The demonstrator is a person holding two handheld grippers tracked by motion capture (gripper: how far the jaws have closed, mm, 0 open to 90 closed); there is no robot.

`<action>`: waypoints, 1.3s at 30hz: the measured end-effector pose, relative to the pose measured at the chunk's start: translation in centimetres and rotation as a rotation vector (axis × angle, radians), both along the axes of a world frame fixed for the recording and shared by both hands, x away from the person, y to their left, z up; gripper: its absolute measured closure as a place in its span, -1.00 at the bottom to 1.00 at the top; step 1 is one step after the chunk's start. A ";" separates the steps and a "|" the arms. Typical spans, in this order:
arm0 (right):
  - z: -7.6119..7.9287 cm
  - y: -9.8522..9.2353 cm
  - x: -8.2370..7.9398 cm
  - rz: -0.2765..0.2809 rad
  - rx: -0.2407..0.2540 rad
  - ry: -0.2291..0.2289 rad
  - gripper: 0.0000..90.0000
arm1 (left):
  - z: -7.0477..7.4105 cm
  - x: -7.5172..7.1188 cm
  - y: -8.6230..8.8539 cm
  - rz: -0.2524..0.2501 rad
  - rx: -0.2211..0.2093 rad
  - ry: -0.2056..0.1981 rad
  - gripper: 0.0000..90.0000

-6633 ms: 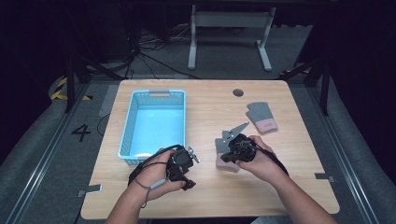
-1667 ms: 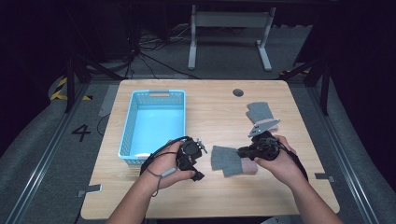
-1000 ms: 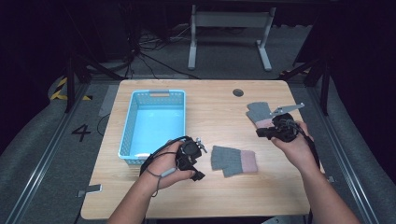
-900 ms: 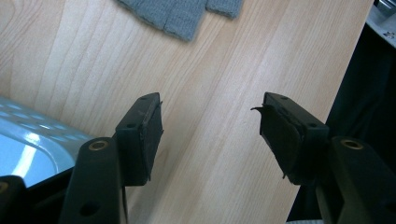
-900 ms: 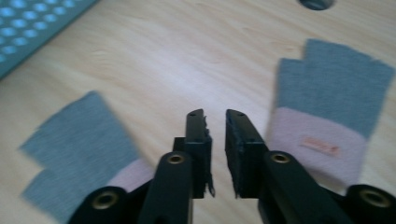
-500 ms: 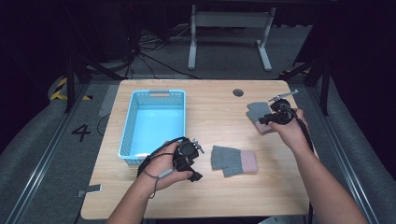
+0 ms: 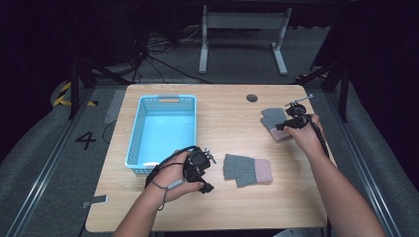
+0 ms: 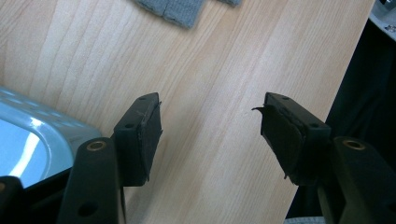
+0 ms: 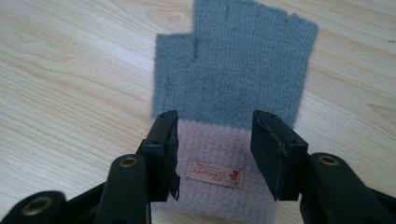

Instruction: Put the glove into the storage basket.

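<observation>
A: What does the room look like?

B: A pale wooden surface (image 7: 232,197) stands in a dark room on grey floor. A yellow-and-black hazard strip and a painted 4 lie at the left, cables trail behind, and a grey metal frame (image 7: 242,34) stands at the back.

A: And on the surface, left to right?

B: A light blue basket (image 7: 163,101) sits at the left. Just beside its near right corner is the left gripper (image 8: 210,135), held in the person's left hand (image 7: 170,177). Its jaws are spread wide with bare wood between them, gripping nothing. The basket's rim shows at the lower left of the left gripper view.

A: The gloves?

B: One grey glove with a pink cuff (image 7: 247,169) lies flat near the middle, close to the right of the left gripper. The second glove (image 9: 233,88) lies near the far right edge, by a small dark round hole (image 7: 252,98).

A: And the right gripper?

B: The right gripper (image 9: 215,149) is over that second glove's pink cuff. Its jaws are apart, one on either side of the cuff's label, not closed on it. Whether the tips touch the knit, I cannot tell.
</observation>
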State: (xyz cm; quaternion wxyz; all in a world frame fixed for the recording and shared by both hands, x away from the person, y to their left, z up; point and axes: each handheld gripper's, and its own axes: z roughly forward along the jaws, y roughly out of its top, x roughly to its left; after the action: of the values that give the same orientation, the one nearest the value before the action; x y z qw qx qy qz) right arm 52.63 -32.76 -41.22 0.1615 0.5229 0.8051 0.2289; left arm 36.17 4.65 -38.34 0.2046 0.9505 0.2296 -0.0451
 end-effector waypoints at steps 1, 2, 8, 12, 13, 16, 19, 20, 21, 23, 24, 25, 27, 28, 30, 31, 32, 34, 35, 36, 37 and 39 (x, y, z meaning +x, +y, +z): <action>-0.1 0.0 0.1 -0.004 -0.003 0.004 0.15 | 0.0 0.0 0.0 0.000 0.001 0.000 -0.14; -0.3 -0.1 0.2 -0.007 -0.006 0.008 0.15 | 0.0 0.0 0.0 -0.001 0.001 -0.001 -0.14; -1.1 0.0 0.5 -0.020 -0.026 0.039 0.12 | 0.0 -0.1 -0.1 -0.007 0.000 -0.003 -0.14; -1.4 -0.1 0.6 -0.026 -0.006 0.041 0.13 | 0.0 -0.2 -0.2 -0.015 0.006 0.000 -0.15; -1.5 -0.1 0.6 -0.031 0.002 0.037 0.15 | -0.1 -0.2 -0.2 -0.014 0.007 0.002 -0.15; -1.6 -0.3 0.6 -0.048 0.025 0.039 0.23 | -0.1 -0.2 -0.3 -0.016 0.011 0.002 -0.15; -1.4 -0.2 0.8 -0.057 0.022 0.065 0.36 | 0.0 -0.2 -0.3 -0.023 0.008 0.002 -0.15; -1.4 -0.2 0.8 -0.056 0.016 0.073 0.42 | 0.0 -0.3 -0.3 -0.020 0.005 -0.003 -0.15; -1.3 0.0 0.9 -0.056 0.011 0.080 0.46 | 0.0 -0.3 -0.3 -0.021 0.006 -0.002 -0.15; -1.2 0.2 1.0 -0.052 -0.004 0.084 0.53 | 0.0 -0.3 -0.3 -0.016 0.009 0.001 -0.15; -1.2 0.2 1.0 -0.045 -0.011 0.084 0.58 | 0.0 -0.2 -0.3 -0.017 0.009 -0.001 -0.15; -1.2 0.3 1.0 -0.045 -0.014 0.087 0.65 | 0.0 -0.2 -0.3 -0.015 0.009 0.000 -0.15; -1.1 0.4 1.1 -0.043 -0.015 0.090 0.74 | 0.0 -0.2 -0.2 -0.015 0.006 -0.002 -0.15; -1.1 0.4 1.1 -0.041 -0.019 0.093 0.76 | 0.0 -0.2 -0.2 -0.015 0.006 -0.003 -0.15; -1.0 0.6 1.0 -0.040 -0.032 0.089 0.78 | 0.0 -0.2 -0.1 -0.015 0.002 -0.005 -0.15; -1.0 0.7 1.0 -0.042 -0.039 0.086 0.80 | 0.1 -0.2 -0.1 -0.015 0.003 -0.005 -0.15; -1.0 0.7 1.0 -0.039 -0.045 0.082 0.80 | 0.1 -0.2 -0.1 -0.014 0.003 -0.006 -0.15; -0.8 0.7 0.9 -0.037 -0.051 0.078 0.81 | 0.1 -0.1 0.0 -0.011 0.003 -0.005 -0.15; -0.7 0.6 0.9 -0.031 -0.054 0.068 0.81 | 0.1 -0.1 0.0 -0.011 0.002 -0.006 -0.15; -0.5 0.6 0.8 -0.029 -0.052 0.066 0.81 | 0.1 -0.1 0.0 -0.010 0.001 -0.006 -0.15; -0.4 0.5 0.7 -0.028 -0.049 0.064 0.81 | 0.1 -0.1 0.0 -0.009 0.002 -0.007 -0.15; 0.1 0.4 0.4 -0.016 -0.049 0.053 0.81 | 0.1 -0.1 0.0 -0.009 0.002 -0.006 -0.15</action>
State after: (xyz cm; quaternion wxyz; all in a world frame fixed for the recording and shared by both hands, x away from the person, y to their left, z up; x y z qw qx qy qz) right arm 53.05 -32.38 -41.16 0.1546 0.5313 0.8101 0.1939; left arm 36.09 4.64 -38.22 0.2043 0.9518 0.2245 -0.0429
